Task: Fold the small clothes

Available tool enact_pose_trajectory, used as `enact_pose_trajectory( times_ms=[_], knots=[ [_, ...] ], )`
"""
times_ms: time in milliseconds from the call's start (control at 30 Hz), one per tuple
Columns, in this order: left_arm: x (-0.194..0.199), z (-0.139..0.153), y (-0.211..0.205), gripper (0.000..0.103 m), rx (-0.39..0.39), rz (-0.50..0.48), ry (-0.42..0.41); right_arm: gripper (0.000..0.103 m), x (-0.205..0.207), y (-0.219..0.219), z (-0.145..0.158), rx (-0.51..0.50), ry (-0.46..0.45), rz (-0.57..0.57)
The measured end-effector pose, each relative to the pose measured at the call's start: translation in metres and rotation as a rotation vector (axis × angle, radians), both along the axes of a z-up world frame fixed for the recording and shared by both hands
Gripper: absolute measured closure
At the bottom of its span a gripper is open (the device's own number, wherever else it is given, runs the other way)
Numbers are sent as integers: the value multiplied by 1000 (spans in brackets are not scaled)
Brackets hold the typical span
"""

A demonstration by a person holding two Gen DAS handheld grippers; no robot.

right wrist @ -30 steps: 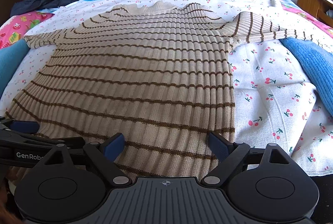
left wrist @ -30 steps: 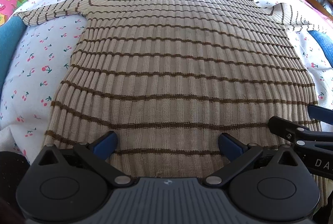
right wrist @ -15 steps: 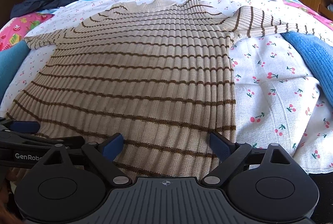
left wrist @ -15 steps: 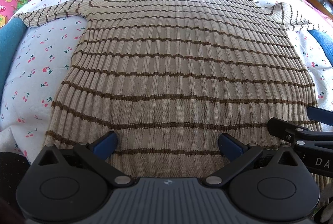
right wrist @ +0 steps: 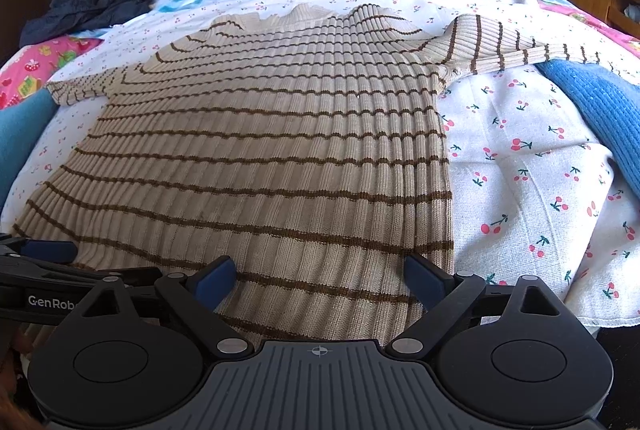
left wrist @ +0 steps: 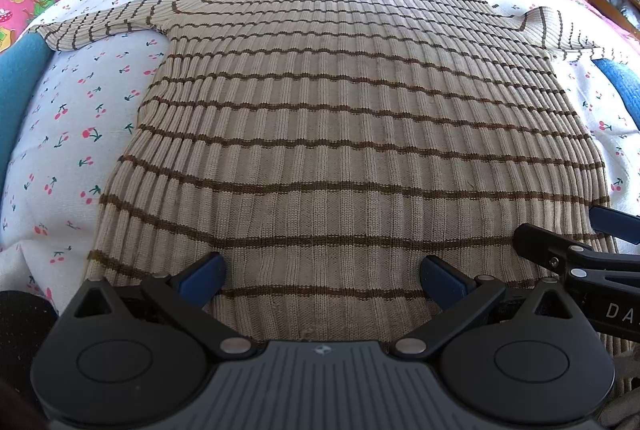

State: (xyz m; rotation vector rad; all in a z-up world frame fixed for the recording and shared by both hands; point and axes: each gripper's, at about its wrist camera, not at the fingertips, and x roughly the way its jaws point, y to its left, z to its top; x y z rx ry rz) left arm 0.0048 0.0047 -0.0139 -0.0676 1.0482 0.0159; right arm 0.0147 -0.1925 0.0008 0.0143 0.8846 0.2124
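Beige striped sweater [left wrist: 340, 134], "GenRob" claw [right wrist: 52, 270]

Beige sweater [left wrist: 340, 134] with brown stripes, white cherry-print sheet [right wrist: 520, 158], blue fingers [left wrist: 202, 276], black jacket [right wrist: 84, 8]

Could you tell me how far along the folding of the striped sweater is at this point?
Done: the striped sweater lies spread flat on the cherry-print sheet, sleeves out. In hand: the left gripper and right gripper sit open at the hem, gripping nothing. Left: every fold; none shows.
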Motion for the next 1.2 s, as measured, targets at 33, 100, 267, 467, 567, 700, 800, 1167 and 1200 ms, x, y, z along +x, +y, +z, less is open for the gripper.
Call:
enact_pose_trajectory(
  times_ms=[33, 100, 267, 467, 567, 700, 800, 1167, 1200],
  knots=[
    [0, 0, 0, 0, 0, 0, 0, 9, 0, 0, 0, 2, 1, -1],
    [0, 0, 0, 0, 0, 0, 0, 9, 0, 0, 1, 2, 2, -1],
    [-2, 3, 0, 0, 1, -3, -13, 9, 0, 1, 3, 0, -2, 2],
    [-6, 11, -1, 0, -1, -10, -56, 9, -9, 4, 14, -15, -66, 18],
    [-10, 17, -1, 0, 9, -8, -97, 9, -12, 7, 18, -32, -100, 28],
    [-13, 24, 3, 0, 2, 3, -132, 9, -11, 6, 20, -34, -105, 19],
    [-13, 25, 4, 0, 5, 7, -139, 9, -12, 6, 21, -36, -115, 18],
    [-16, 27, 2, 0, 21, 3, -165, 9, -13, 7, 23, -33, -132, 25],
    [-15, 27, 2, 0, 19, 4, -161, 9, -13, 7, 23, -32, -130, 25]
  ],
)
